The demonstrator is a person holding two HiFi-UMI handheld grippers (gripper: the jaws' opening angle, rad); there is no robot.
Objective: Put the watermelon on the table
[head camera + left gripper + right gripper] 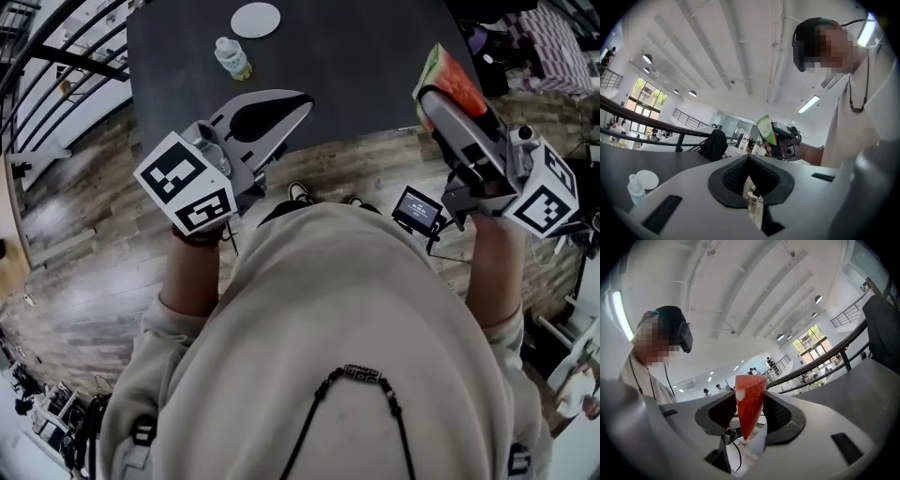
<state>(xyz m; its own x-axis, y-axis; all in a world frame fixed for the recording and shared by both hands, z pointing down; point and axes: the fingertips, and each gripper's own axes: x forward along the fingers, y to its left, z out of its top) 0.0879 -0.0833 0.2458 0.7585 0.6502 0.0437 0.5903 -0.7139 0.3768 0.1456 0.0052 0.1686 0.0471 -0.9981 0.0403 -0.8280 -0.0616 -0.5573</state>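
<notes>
Right gripper (439,98) clamps watermelon (450,67) wedge, upper right of frame, by table (356,56) edge. Left gripper (298,101) jaws together, empty. Risk: release too near edge, wedge tips onto floor (84,244).

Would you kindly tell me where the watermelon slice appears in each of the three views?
Head view: the watermelon slice is upper right, in the right gripper, at the dark table's right edge.
Left gripper view: just right of centre, small, green rind showing.
Right gripper view: dead centre, a red wedge between the jaws.
Shared landmark: the dark table.
</notes>
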